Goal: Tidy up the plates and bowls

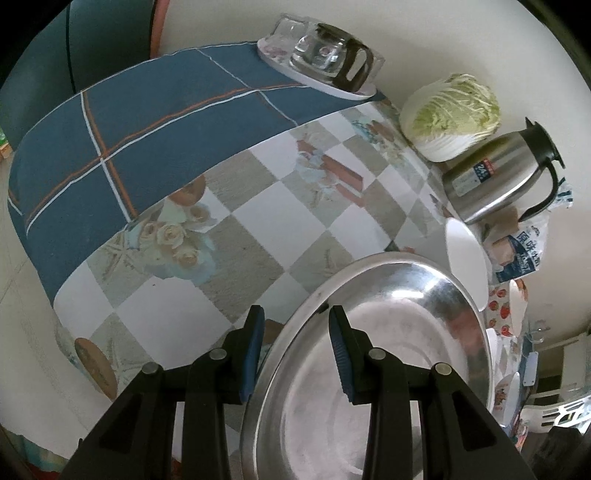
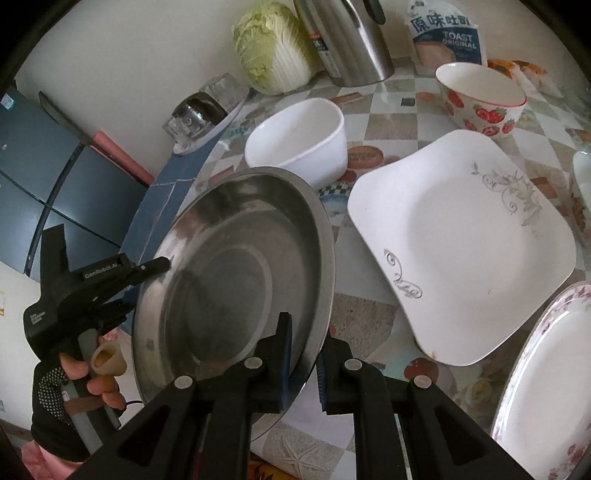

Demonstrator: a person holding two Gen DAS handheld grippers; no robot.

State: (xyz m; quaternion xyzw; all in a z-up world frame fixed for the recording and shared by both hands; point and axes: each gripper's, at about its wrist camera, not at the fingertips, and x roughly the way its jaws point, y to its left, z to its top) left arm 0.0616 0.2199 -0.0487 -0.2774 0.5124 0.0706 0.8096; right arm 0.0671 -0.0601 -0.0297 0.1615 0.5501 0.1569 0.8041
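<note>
A big shiny metal plate [image 2: 236, 266] is tipped up on its edge over the table [image 1: 258, 229], which has a checked cloth with flowers on it. Both tongs are at this plate.

The right tongs [image 2: 303, 354] pinch the rim of the metal plate near its lower edge — one finger is inside the plate and one is behind it, and the rim sits tight between the blue pads.

The left tongs [image 1: 295, 321] are at the other side of the plate. In the left wrist view its fingers are spread apart, with the rim of the metal plate [image 1: 369, 332] running between them — one finger [image 1: 255, 332] is over the cloth and the other is over the inside of the plate. The pads do not look pressed on the rim. In the right wrist view the left tongs [image 2: 155, 266] reach the plate's left edge, held by a hand in a black glove [image 2: 66, 384].

Behind the metal plate stands a plain white bowl [image 2: 299, 144]. To its right lies a square white plate [image 2: 461, 243] with grey swirls. Past that is a bowl with strawberries [image 2: 480, 96]. A round plate with a flowery rim [image 2: 546, 387] lies at the near right.

At the back by the wall are a cabbage [image 2: 273, 48], a steel jug [image 2: 351, 40], a bag of toast [image 2: 447, 33] and a glass pot on a small tray [image 1: 325, 55]
</note>
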